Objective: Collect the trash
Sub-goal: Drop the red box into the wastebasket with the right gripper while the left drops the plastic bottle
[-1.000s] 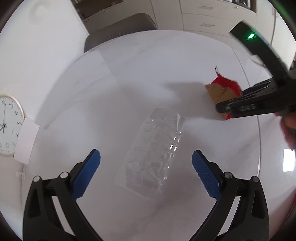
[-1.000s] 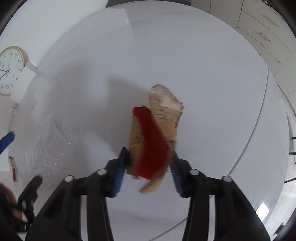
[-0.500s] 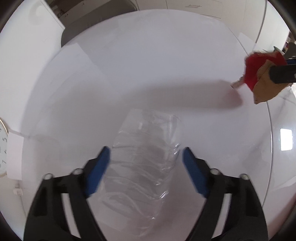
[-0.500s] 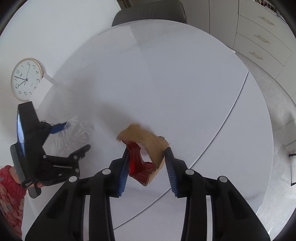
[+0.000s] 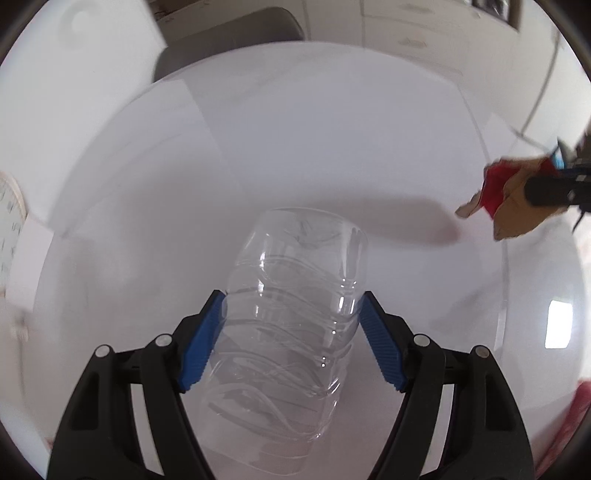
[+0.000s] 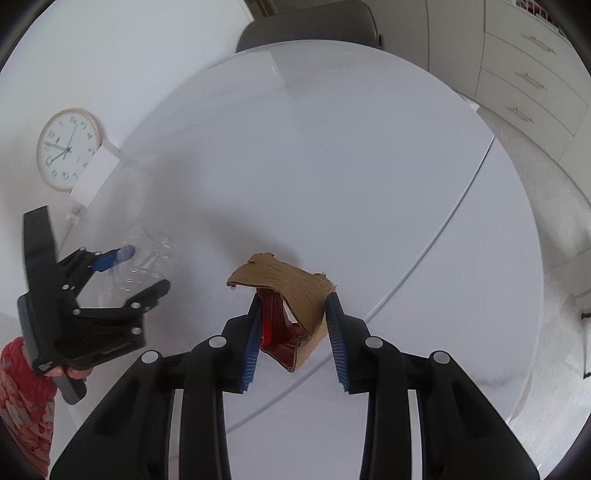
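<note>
A crushed clear plastic bottle [image 5: 295, 306] lies between the blue pads of my left gripper [image 5: 291, 314], which is shut on its sides. It also shows faintly in the right wrist view [image 6: 144, 266]. My right gripper [image 6: 293, 314] is shut on a torn piece of red and brown cardboard [image 6: 288, 295] and holds it above the round white table [image 6: 332, 166]. In the left wrist view that cardboard [image 5: 506, 199] hangs at the far right, clear of the table top.
A grey chair [image 6: 310, 29] stands at the table's far side. A wall clock [image 6: 68, 147] hangs at the left. White drawers [image 6: 528, 74] line the back right. A seam [image 6: 443, 229] crosses the table top.
My left gripper has moved over the bottle and closed on it. My right gripper has lifted the cardboard off the table and pulled it back to the right.
</note>
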`<state>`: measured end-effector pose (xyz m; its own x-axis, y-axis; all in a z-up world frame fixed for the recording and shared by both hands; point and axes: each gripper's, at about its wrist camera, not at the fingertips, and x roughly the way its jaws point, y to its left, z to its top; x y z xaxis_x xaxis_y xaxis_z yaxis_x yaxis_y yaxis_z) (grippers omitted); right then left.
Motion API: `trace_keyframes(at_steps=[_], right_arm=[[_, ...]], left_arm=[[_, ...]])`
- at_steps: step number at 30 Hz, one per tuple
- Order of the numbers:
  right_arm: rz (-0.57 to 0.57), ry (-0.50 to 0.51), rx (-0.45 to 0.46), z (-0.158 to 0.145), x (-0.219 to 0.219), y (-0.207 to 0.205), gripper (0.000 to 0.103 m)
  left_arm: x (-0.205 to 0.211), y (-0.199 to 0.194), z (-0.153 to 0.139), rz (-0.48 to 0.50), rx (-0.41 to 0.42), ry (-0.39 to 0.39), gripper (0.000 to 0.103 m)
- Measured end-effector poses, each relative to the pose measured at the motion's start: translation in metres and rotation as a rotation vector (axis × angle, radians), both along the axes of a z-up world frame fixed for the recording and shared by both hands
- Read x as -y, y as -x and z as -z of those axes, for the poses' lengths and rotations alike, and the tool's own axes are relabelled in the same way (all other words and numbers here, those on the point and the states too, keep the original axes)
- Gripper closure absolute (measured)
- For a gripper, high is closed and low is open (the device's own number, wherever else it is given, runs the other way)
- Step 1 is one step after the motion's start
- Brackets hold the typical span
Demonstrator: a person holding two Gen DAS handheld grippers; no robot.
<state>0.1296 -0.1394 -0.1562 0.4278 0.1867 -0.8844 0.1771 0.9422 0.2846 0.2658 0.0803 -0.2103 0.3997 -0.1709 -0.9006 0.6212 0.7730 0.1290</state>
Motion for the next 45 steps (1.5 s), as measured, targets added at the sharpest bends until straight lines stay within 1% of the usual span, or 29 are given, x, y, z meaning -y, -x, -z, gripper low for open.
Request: trace_keyframes(at_steps=[2,3,6,9,10,12,13,15,17,21,22,25,28,29,32,35,36,37,38,39,40,42,43,44,45], right_arm=[[-0.027,-0.002,0.009,-0.005,-0.003,0.009,0.069],[-0.051,0.003,0.010,-0.008,-0.005,0.021,0.069],[-0.101,0.016,0.011,-0.015,-0.010,0.049,0.069],[-0.105,0.003,0.005,-0.022,-0.005,0.080,0.069],[-0.102,0.004,0.003,-0.023,-0.008,0.085,0.069],[-0.093,0.011,0.001,-0.028,0.000,0.106,0.069],[-0.088,0.012,0.000,-0.029,-0.002,0.108,0.069],[-0.070,0.015,0.000,-0.034,0.012,0.127,0.069],[-0.053,0.023,0.002,-0.038,0.029,0.144,0.069],[0.016,0.076,-0.003,-0.038,0.079,0.177,0.069],[0.051,0.078,-0.017,-0.033,0.103,0.189,0.069],[0.113,0.084,-0.062,-0.011,0.149,0.208,0.069],[0.148,0.069,-0.108,0.027,0.193,0.220,0.069],[0.148,0.068,-0.120,0.037,0.201,0.221,0.069],[0.142,0.021,-0.157,0.084,0.224,0.221,0.069],[0.127,-0.008,-0.211,0.131,0.234,0.217,0.069],[0.120,-0.015,-0.226,0.142,0.235,0.216,0.067],[0.114,-0.022,-0.255,0.158,0.237,0.214,0.062],[0.113,-0.028,-0.283,0.171,0.238,0.214,0.048],[0.109,-0.032,-0.328,0.187,0.239,0.213,0.040],[0.107,-0.032,-0.346,0.193,0.238,0.212,0.034],[0.107,-0.028,-0.339,0.196,0.239,0.221,0.033],[0.107,-0.032,-0.327,0.194,0.241,0.224,0.028],[0.113,-0.033,-0.305,0.188,0.244,0.228,0.023],[0.119,-0.029,-0.287,0.182,0.247,0.231,0.021]], left_arm=[[-0.007,0.015,-0.009,-0.036,-0.013,0.054,0.032],[-0.012,0.030,-0.014,-0.059,-0.025,0.093,0.032],[-0.018,0.069,-0.024,-0.109,-0.058,0.164,0.032],[-0.017,0.103,-0.029,-0.149,-0.092,0.210,0.032],[-0.015,0.112,-0.030,-0.164,-0.099,0.218,0.032],[-0.010,0.129,-0.031,-0.184,-0.123,0.244,0.032],[-0.006,0.140,-0.032,-0.200,-0.138,0.266,0.032],[0.001,0.152,-0.034,-0.203,-0.148,0.279,0.032],[0.014,0.169,-0.035,-0.182,-0.145,0.282,0.032],[0.052,0.210,-0.036,-0.101,-0.133,0.248,0.032],[0.061,0.217,-0.036,-0.082,-0.130,0.245,0.032],[0.094,0.229,-0.038,-0.052,-0.128,0.243,0.032],[0.126,0.239,-0.042,-0.060,-0.142,0.261,0.032],[0.137,0.245,-0.044,-0.068,-0.139,0.252,0.032],[0.157,0.268,-0.049,-0.081,-0.139,0.224,0.032],[0.182,0.276,-0.049,-0.070,-0.149,0.188,0.032],[0.188,0.276,-0.050,-0.065,-0.148,0.177,0.032],[0.197,0.278,-0.050,-0.059,-0.145,0.162,0.032],[0.204,0.280,-0.051,-0.056,-0.144,0.153,0.032],[0.208,0.280,-0.051,-0.056,-0.145,0.151,0.032],[0.215,0.282,-0.052,-0.057,-0.146,0.147,0.032],[0.222,0.279,-0.054,-0.050,-0.143,0.143,0.032],[0.225,0.288,-0.057,-0.041,-0.133,0.137,0.032],[0.226,0.288,-0.057,-0.032,-0.127,0.135,0.032],[0.231,0.290,-0.059,-0.020,-0.122,0.133,0.032]])
